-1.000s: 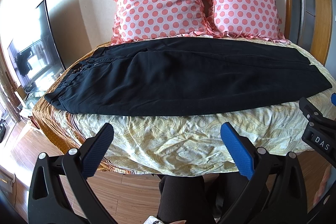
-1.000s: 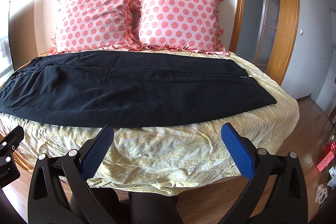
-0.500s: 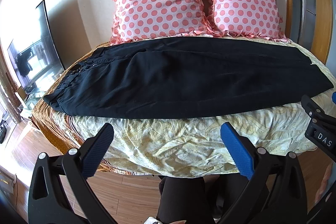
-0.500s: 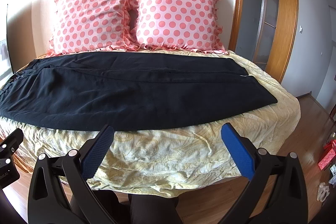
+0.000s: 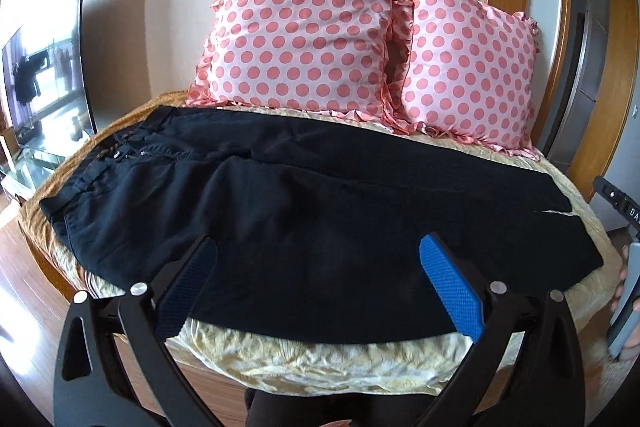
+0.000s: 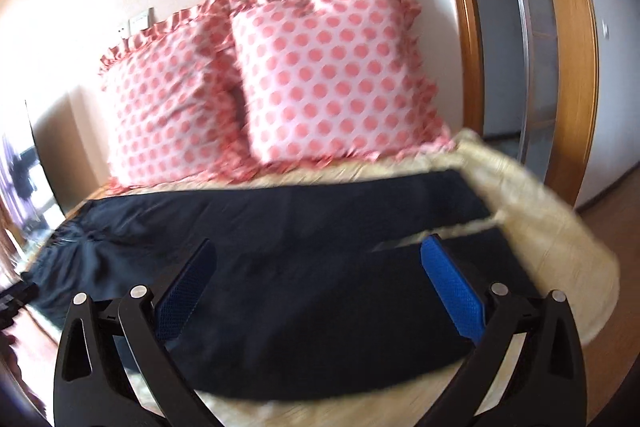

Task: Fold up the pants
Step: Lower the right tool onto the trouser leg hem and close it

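Observation:
Black pants point(image 5: 304, 211) lie flat across the bed, waistband at the left point(image 5: 100, 167), leg ends at the right point(image 5: 568, 239). My left gripper point(image 5: 320, 287) hovers open over the near edge of the pants, around their middle. In the right wrist view, which is blurred, the pants point(image 6: 300, 267) show two legs with a gap near the cuffs point(image 6: 480, 223). My right gripper point(image 6: 320, 287) is open above the near leg, close to the cuff end. Neither gripper holds anything.
Two pink polka-dot pillows point(image 5: 304, 39) point(image 5: 468, 71) lean on the wall behind the pants. The yellow bedspread point(image 5: 320, 359) drops off at the near edge. A TV point(image 5: 44, 75) stands left, a wooden door frame point(image 6: 568, 47) right. The other gripper's body point(image 5: 624, 219) shows at the right.
Both grippers have moved forward and up over the bed, so their fingers now lie over the pants. The right view swung towards the cuff end and is blurred by motion.

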Tool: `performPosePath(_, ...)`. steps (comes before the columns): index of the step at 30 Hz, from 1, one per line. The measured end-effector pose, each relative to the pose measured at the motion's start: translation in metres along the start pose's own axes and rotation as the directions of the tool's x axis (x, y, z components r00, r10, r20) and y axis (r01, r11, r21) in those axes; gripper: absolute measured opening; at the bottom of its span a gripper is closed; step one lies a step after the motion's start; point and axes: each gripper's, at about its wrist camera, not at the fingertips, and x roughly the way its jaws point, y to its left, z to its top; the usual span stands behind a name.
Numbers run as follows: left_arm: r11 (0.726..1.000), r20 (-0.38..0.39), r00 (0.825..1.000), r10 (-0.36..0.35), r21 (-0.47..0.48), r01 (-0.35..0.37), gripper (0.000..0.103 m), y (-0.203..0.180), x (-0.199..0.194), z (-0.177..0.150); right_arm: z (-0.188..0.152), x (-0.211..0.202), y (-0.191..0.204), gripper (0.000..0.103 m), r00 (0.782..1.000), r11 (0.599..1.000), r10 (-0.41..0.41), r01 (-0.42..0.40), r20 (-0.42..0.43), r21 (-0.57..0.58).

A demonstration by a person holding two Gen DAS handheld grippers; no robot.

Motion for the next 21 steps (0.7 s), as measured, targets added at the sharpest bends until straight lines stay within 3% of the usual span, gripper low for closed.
performPosePath(3, 0.999, -0.003, 1.000, -0.001, 0.032, 0.001, 0.101, -0.014, 0.021, 0.013, 0.030, 0.045, -0.044, 0.102, 0.996, 0.998, -0.001, -0.005, -0.085, -0.062)
performPosePath(7, 0.998, -0.003, 0.998, -0.059, 0.032, 0.059, 0.101, -0.024, 0.044, 0.020, 0.062, 0.120, -0.113, 0.102, 0.965, 0.996, 0.047, -0.026, -0.258, 0.085)
performPosePath(8, 0.994, -0.023, 0.994, -0.103, 0.026, 0.103, 0.101, -0.026, 0.051, 0.020, 0.068, 0.140, -0.128, 0.102, 0.952, 0.993, 0.062, -0.029, -0.299, 0.114)
performPosePath(11, 0.975, -0.087, 0.972, -0.220, -0.055, 0.216, 0.101, -0.024, 0.072, 0.025, 0.073, 0.189, -0.161, 0.102, 0.924, 0.982, 0.092, -0.023, -0.371, 0.186)
performPosePath(14, 0.972, -0.129, 0.965, -0.229, -0.078, 0.220, 0.101, -0.025, 0.090, 0.026, 0.071, 0.232, -0.187, 0.102, 0.902, 0.959, 0.142, -0.023, -0.408, 0.282)
performPosePath(16, 0.976, -0.145, 0.966, -0.216, -0.068, 0.208, 0.101, -0.027, 0.100, 0.025, 0.067, 0.250, -0.195, 0.094, 0.884, 0.949, 0.168, -0.026, -0.435, 0.313)
performPosePath(21, 0.975, -0.155, 0.963, -0.222, -0.051, 0.217, 0.101, -0.030, 0.112, 0.024, 0.061, 0.285, -0.195, 0.074, 0.854, 0.970, 0.108, 0.022, -0.508, 0.243)
